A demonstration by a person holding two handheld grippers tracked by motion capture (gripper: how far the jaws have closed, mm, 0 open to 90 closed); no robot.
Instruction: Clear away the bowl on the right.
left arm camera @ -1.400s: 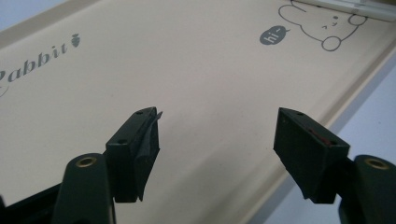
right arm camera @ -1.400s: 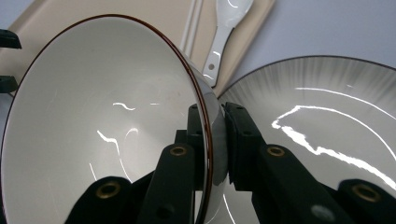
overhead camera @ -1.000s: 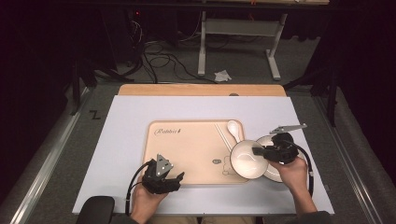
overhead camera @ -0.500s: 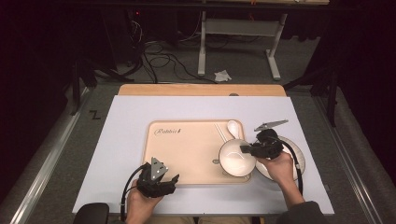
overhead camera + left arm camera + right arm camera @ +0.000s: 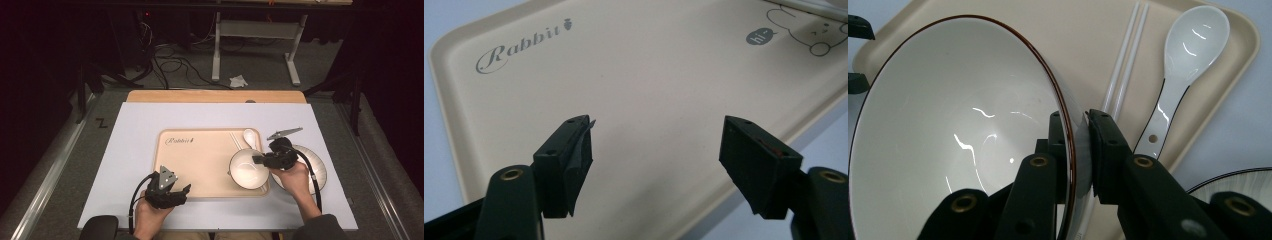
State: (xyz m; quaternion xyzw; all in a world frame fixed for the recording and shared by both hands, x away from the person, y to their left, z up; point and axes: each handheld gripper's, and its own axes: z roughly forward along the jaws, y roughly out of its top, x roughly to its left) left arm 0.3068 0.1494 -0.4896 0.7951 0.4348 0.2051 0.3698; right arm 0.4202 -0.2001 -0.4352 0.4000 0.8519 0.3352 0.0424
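Observation:
A white bowl (image 5: 246, 169) with a dark rim (image 5: 948, 150) sits over the right end of the beige tray (image 5: 200, 160). My right gripper (image 5: 258, 160) is shut on the bowl's rim, one jaw inside and one outside (image 5: 1079, 150). A white spoon (image 5: 249, 137) (image 5: 1183, 65) and white chopsticks (image 5: 1122, 85) lie on the tray beyond the bowl. My left gripper (image 5: 181, 192) stands open over the tray's near left edge (image 5: 654, 165), nothing between its jaws. The tray (image 5: 634, 65) carries the word "Rabbit".
A striped plate (image 5: 312, 165) lies on the white table (image 5: 140, 130) just right of the tray, under my right hand; its edge (image 5: 1233, 182) peeks in the right gripper view. A wooden strip (image 5: 215, 96) borders the far edge.
My right gripper carried the bowl leftward, off the striped plate and onto the tray's right end. The left gripper has hardly moved.

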